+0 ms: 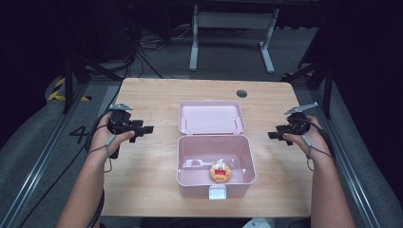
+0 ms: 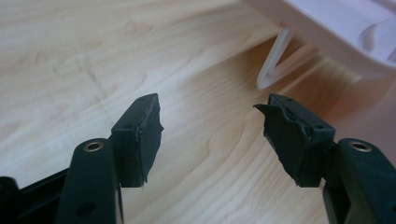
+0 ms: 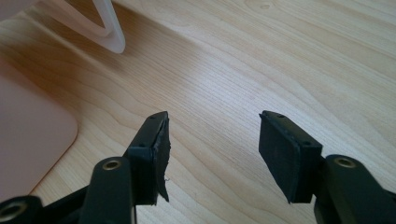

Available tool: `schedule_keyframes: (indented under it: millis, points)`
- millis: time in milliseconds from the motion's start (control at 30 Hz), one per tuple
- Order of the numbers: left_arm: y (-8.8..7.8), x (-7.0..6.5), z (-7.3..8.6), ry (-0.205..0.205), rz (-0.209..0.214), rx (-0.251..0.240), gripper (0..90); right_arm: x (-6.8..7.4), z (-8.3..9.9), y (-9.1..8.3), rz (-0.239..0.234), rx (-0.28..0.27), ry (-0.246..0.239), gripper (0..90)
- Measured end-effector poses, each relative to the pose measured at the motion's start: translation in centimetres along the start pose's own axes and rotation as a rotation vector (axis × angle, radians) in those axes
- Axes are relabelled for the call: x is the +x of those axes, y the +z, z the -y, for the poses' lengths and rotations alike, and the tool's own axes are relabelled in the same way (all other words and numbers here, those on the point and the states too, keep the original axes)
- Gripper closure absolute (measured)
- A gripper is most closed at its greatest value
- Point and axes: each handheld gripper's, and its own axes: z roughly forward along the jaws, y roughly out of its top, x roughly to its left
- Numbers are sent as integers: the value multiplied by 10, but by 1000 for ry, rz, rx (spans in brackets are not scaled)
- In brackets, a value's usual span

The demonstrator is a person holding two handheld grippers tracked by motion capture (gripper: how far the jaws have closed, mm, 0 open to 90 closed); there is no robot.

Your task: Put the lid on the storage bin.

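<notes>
A pink plastic box (image 1: 186, 161) stands open at the middle of the wooden table, its lid (image 1: 211, 117) laid flat behind it. Inside, on the box floor, lies a round orange item with a red label (image 1: 220, 172). My left gripper (image 1: 147, 129) hovers left of the box, jaws open and empty, pointing toward it. My right gripper (image 1: 272, 135) hovers right of the box, also open and empty. In the left gripper view the open gripper (image 2: 208, 116) faces the lid (image 2: 341, 28) and a white latch loop (image 2: 273, 65). The right gripper view has its gripper (image 3: 214, 135) over bare wood beside the box wall (image 3: 28, 135).
The table (image 1: 147, 95) has a round cable hole (image 1: 242, 93) at the back right. A white latch tab (image 1: 217, 192) sticks out at the box's front. Beyond the table stand a white desk frame (image 1: 228, 28) and cables on the grey floor.
</notes>
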Motion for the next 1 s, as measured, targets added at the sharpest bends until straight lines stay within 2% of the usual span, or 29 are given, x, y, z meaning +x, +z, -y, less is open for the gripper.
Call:
schedule_keyframes:
  millis: [133,167,233,267,300,333,367,400,500,567,667,800,1000]
  points:
    - [4,-1,-8,5,4,-14,377,0,1,-1,8,-4,-4,435]
    - [6,-1,-12,4,7,-39,382,0,1,-2,9,-5,-3,435]
    - [9,-3,-19,-17,32,-59,379,1,2,-3,20,-12,-6,435]
    - [11,-5,-24,-1,36,-61,379,1,2,-4,24,-14,-7,437]
    - [13,-6,-29,23,25,-49,378,2,2,-4,22,-18,-9,438]
    - [15,-8,-34,26,-1,-17,357,3,3,-5,21,-20,-5,438]
    - [18,-9,-38,30,-10,-6,335,3,4,-5,24,-22,-10,439]
    - [20,-9,-42,36,-7,-12,336,3,4,-6,26,-26,-11,441]
    - [25,-11,-49,17,11,-23,328,3,6,-7,29,-31,-11,444]
    - [34,-12,-59,-4,44,-44,329,3,9,-7,34,-33,-11,446]
    - [44,-14,-68,20,71,-58,334,3,12,-9,41,-31,-6,447]
    - [57,-14,-77,32,63,-58,331,3,14,-10,45,-35,-10,447]
    - [76,-14,-85,-23,90,-27,322,5,17,-9,48,-26,-16,446]
